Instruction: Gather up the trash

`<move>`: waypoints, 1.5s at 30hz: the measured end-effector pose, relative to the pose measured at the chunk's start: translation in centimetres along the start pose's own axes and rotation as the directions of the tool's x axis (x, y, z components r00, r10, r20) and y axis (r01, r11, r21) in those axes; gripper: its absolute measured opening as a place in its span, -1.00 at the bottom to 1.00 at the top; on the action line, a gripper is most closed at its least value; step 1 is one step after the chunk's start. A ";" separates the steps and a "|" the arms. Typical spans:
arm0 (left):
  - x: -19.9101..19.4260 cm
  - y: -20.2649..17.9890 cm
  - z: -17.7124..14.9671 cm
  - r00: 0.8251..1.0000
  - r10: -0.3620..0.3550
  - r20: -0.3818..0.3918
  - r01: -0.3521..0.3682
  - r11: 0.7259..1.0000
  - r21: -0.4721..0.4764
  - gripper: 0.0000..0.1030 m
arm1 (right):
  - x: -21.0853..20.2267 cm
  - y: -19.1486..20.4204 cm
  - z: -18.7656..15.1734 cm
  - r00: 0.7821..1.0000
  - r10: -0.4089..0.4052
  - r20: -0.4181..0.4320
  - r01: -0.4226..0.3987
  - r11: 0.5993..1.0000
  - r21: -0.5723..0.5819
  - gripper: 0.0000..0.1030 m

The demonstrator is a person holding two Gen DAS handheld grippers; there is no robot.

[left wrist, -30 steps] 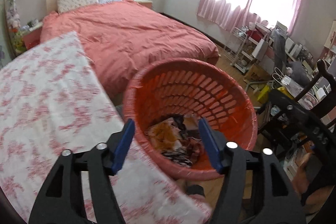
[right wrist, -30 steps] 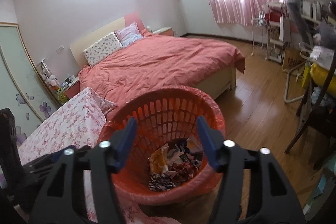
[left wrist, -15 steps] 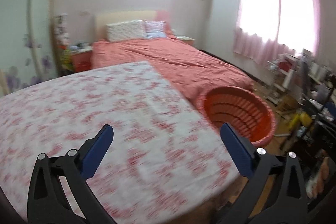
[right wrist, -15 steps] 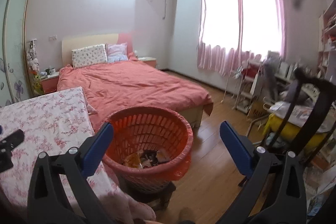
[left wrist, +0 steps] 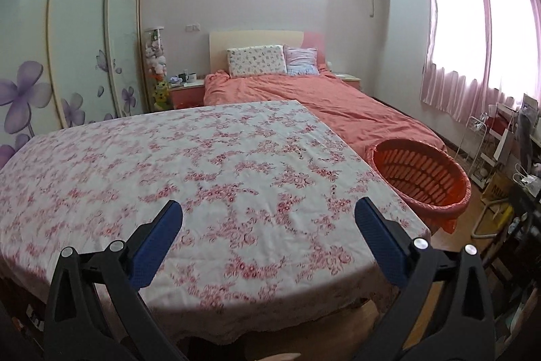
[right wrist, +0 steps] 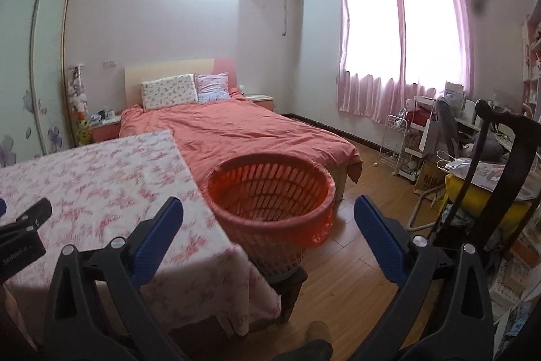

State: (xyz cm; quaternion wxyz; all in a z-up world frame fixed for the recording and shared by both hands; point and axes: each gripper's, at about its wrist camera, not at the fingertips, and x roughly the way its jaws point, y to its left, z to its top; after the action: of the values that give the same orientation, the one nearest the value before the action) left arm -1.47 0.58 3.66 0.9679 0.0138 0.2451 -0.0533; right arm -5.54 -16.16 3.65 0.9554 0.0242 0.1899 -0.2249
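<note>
Right wrist: round slotted orange plastic basket [right wrist: 270, 192] beside floral tablecloth [right wrist: 101, 178].

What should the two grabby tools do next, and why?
Probably nothing more than pulling back and looking around for leftover trash. Both the left tool and the right tool are wide open with nothing between their jaws, the flowered tablecloth shows no trash on it, and the orange basket stands beside the table. What lies in the basket cannot be seen from here.

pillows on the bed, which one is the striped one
The pink-and-white striped pillow, on the right against the headboard's pink part. The left pillow is white with small scattered flowers and looks wider.
</note>
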 end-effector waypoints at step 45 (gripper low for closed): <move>-1.7 1.0 -3.1 0.998 0.046 -0.051 -0.050 0.996 -0.077 0.95 | 0.5 2.9 -3.6 0.994 0.000 -0.113 -0.003 1.000 -0.030 0.92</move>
State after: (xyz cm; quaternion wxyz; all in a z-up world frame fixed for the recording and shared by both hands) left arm -4.28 1.89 1.75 0.9624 -0.0169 0.2703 -0.0201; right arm -5.09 -13.28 0.00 0.9435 0.0228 0.2470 -0.2197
